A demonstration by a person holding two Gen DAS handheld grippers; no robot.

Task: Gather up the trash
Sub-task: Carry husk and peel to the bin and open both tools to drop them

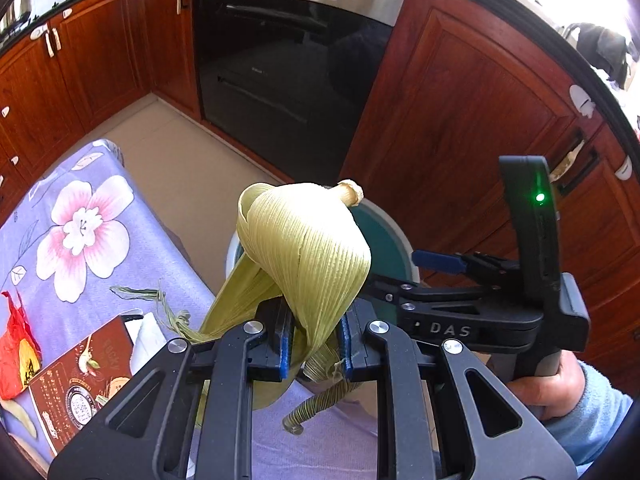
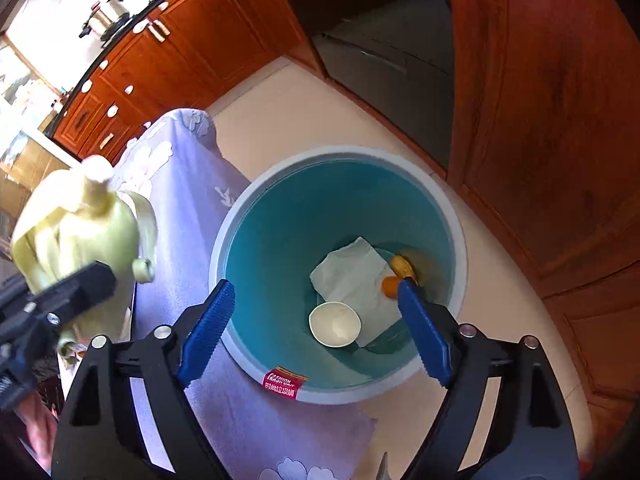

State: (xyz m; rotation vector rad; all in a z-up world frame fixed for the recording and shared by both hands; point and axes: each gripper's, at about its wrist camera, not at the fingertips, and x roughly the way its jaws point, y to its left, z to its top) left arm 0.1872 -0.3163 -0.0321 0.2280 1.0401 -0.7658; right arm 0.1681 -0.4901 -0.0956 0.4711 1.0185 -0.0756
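My left gripper (image 1: 316, 340) is shut on a pale green corn husk (image 1: 304, 248), which stands up between its blue pads beside the table's edge. The same husk (image 2: 80, 220) shows at the left of the right wrist view. A round bin (image 2: 340, 154) with a teal inside stands on the floor against the table. It holds a white tissue (image 2: 352, 276), a small white cup (image 2: 335, 323) and orange peel (image 2: 402, 266). My right gripper (image 2: 314, 292) hangs open over the bin's mouth with nothing between its fingers. From the left wrist view it (image 1: 408, 276) is just right of the husk.
The table carries a purple flowered cloth (image 1: 80, 240) with a red wrapper (image 1: 16, 352), a brown box (image 1: 80, 380), a tissue (image 1: 148, 340) and loose husk strands (image 1: 136, 292). An oven (image 1: 288, 72) and wooden cabinets (image 1: 460, 100) line the beige floor behind.
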